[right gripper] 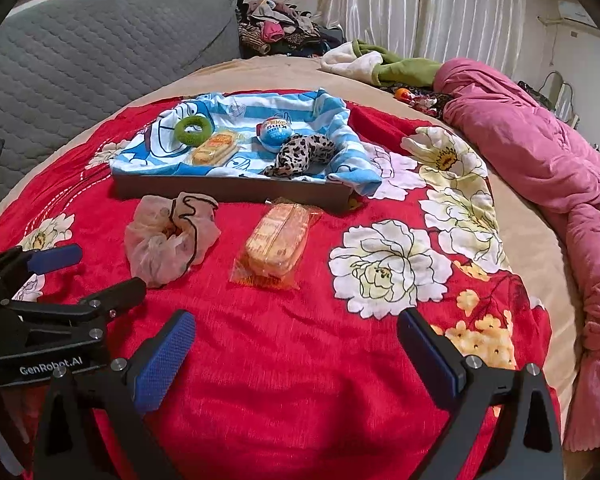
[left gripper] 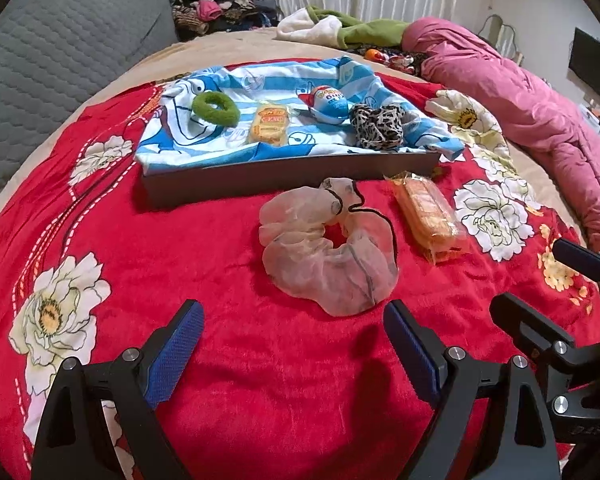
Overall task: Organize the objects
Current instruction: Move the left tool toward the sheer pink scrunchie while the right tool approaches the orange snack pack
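Observation:
A sheer white scrunchie (left gripper: 328, 248) (right gripper: 168, 240) with a black cord lies on the red flowered blanket, just beyond my left gripper (left gripper: 292, 312), which is open and empty. To its right lies a wrapped orange snack pack (left gripper: 428, 216) (right gripper: 278, 244), ahead of my right gripper (right gripper: 296, 320), also open and empty. Behind them stands a dark tray (left gripper: 260, 178) (right gripper: 228, 192) lined with blue-striped cloth. It holds a green scrunchie (left gripper: 214, 108), a second snack pack (left gripper: 270, 124), a chocolate egg (left gripper: 328, 102) and a leopard scrunchie (left gripper: 378, 126).
A pink quilt (right gripper: 540, 168) is bunched along the right side of the bed. A grey quilted headboard (left gripper: 60, 60) rises at the left, with a clothes pile (left gripper: 216, 4) and a green-and-white garment (left gripper: 340, 26) at the far edge.

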